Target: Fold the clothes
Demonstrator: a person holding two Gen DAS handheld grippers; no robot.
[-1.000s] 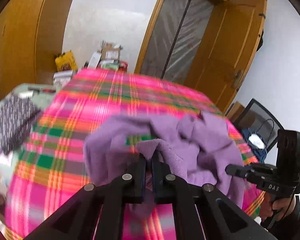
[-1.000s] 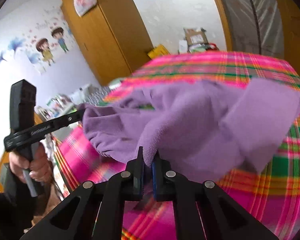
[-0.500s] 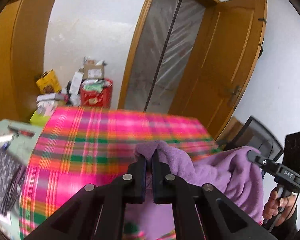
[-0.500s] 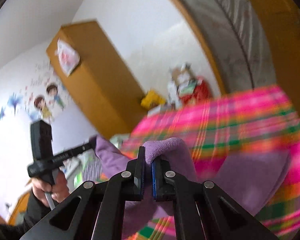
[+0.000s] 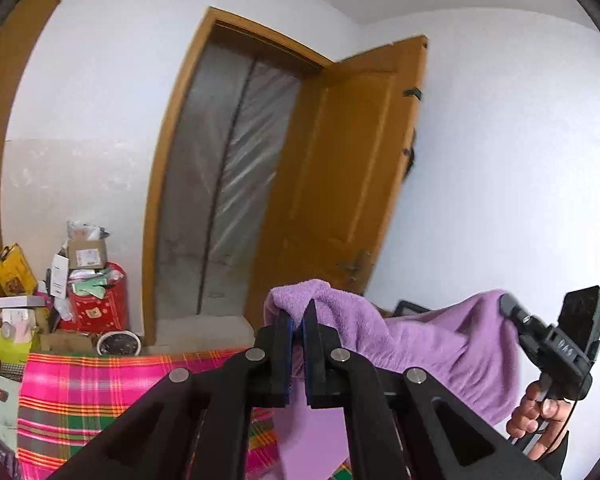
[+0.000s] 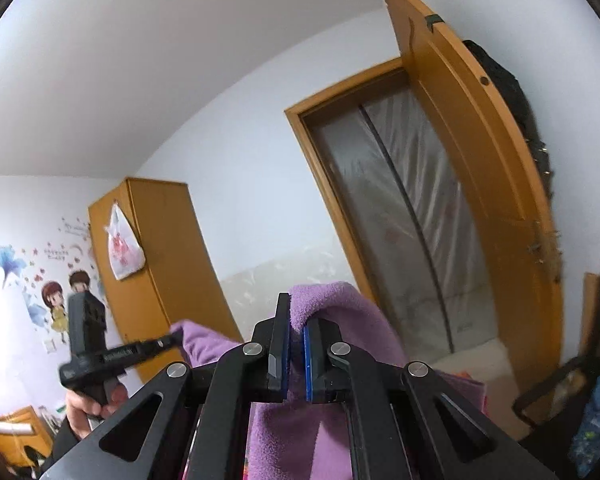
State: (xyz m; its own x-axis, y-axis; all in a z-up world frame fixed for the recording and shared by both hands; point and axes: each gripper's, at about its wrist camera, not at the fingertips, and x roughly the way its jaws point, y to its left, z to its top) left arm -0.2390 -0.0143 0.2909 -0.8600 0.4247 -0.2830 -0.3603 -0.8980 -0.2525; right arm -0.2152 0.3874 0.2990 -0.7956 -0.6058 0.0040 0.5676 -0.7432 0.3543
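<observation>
A wooden door (image 5: 352, 184) stands open beside a doorway hung with a grey plastic sheet (image 5: 228, 184); a tall wooden wardrobe (image 6: 160, 264) with a plastic bag (image 6: 124, 250) hanging on it stands against the wall, next to cartoon wall stickers (image 6: 56, 300). Below, a bed covered by a pink, green and orange plaid blanket (image 5: 80, 396) fills the lower left of the left wrist view.

The purple garment (image 5: 432, 344) hangs in the air above the blanket, stretched between the two tools. The left gripper (image 5: 296, 316) is clamped on one bunched edge of it, cloth bulging over its tips. The right gripper (image 6: 296, 320) is pinched on another edge, the fabric draping down between its arms. Each tool shows in the other's view, held by a hand (image 5: 536, 420).

Past the foot of the bed, in the corner by the doorway, a red bin (image 5: 96, 300) is stuffed with packets and paper, with a cardboard box (image 5: 86, 254) atop it and a yellow bag (image 5: 10, 276) beside it. A dark chair (image 6: 572, 360) stands at the right, with blue cloth on it.
</observation>
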